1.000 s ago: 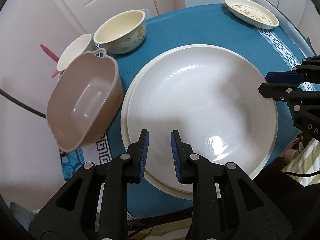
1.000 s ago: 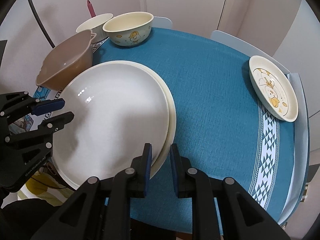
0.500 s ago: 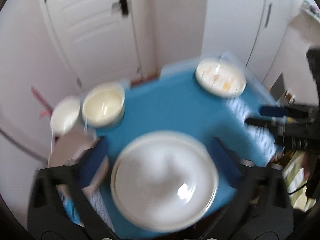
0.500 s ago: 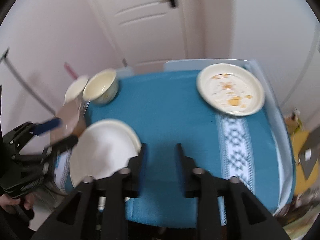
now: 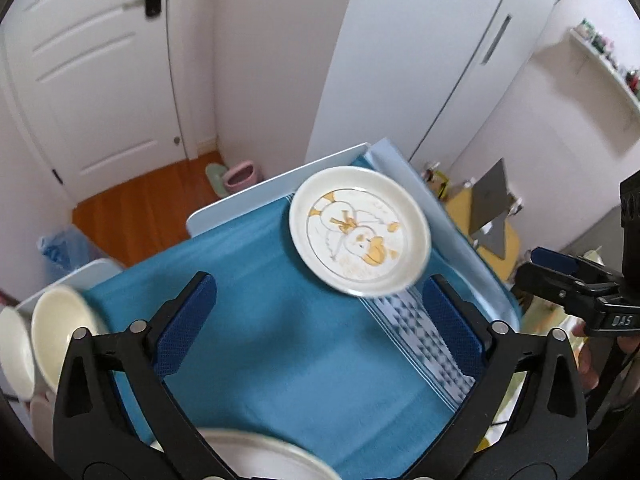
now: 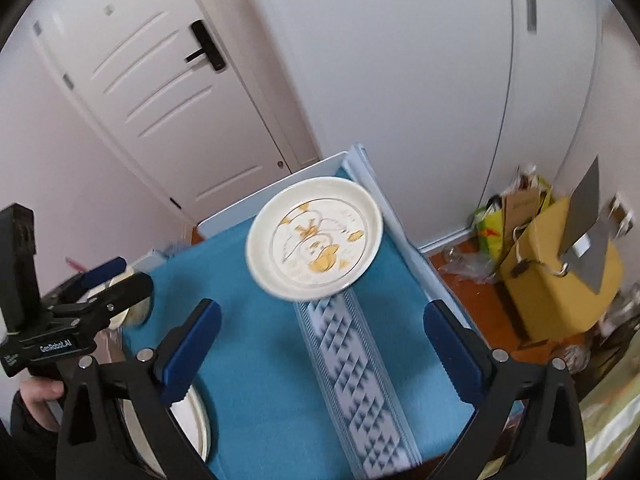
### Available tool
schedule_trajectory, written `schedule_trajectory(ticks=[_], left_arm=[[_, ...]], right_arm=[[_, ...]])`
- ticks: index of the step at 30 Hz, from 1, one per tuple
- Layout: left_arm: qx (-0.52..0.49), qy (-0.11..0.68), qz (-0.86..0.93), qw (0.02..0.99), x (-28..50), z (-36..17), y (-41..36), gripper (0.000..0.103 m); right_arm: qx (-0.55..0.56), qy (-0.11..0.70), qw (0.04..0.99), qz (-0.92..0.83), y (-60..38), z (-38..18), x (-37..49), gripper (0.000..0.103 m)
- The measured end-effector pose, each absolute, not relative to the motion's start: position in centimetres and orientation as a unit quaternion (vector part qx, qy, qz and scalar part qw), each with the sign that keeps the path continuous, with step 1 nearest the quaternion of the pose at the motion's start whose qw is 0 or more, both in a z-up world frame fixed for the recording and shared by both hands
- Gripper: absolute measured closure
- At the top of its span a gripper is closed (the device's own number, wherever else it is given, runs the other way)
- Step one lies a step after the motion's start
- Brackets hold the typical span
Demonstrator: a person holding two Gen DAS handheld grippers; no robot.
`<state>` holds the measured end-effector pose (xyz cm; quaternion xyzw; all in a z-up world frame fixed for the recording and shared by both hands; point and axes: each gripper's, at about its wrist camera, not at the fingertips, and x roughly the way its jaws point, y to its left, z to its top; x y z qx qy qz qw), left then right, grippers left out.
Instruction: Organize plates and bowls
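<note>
Both hand-held grippers are hovering above the blue-clothed tabletop (image 5: 280, 340), the left hand-held gripper (image 5: 320, 312) and the right hand-held gripper (image 6: 320, 336) each spreading their jaws wide and gripping nothing. The duck-patterned plate (image 5: 360, 232) is lying ahead of both, at the tabletop's far edge. The large white plate (image 6: 196, 420) is sitting below the left one, near the tabletop's near edge.

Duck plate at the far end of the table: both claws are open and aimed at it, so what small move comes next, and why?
Probably ease the right claw forward and down toward the near rim of the duck plate. It sits alone on the blue tablecloth, centred between that claw's open jaws, and nothing is held. The left claw is open too, and the plate sits toward its right jaw.
</note>
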<state>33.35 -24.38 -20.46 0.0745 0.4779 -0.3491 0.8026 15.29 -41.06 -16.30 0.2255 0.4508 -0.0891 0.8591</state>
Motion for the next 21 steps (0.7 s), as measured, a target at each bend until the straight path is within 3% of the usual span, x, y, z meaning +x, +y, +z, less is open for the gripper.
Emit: schedule_trajectory(ticks=[3,7,9,12,19,21], left_arm=[[0.078,0.504,-0.34,0.79,35.8,-22.7,-26.3,0.015],[0.074,0.549,-0.317,0.77,38.5,-27.0,-28.4,0.03],[0.072,0.56,-0.31,0.765,39.1,-28.4,-29.1,0.038],[0.072,0.568,-0.303,0.762,40.2,-30.0,-30.0,0.043],[0.074,0.58,-0.292,0.756,41.9,-32.5,-31.9,0.055],[0.075,0.58,-0.293,0.756,42.2,-32.7,-32.3,0.065]], right_arm=[[0.263,0.464,0.842,-0.077,-43.7,-19.0,17.5,0.004],[0.317,0.465,0.824,-0.068,-45.3,-22.8,19.4,0.015],[0.347,0.463,0.813,-0.057,-45.6,-24.7,20.1,0.026],[0.352,0.473,0.806,-0.052,-46.0,-26.6,21.6,0.04],[0.385,0.471,0.789,-0.084,-47.1,-29.1,22.8,0.061],[0.39,0.474,0.785,-0.086,-47.1,-29.5,22.9,0.068]])
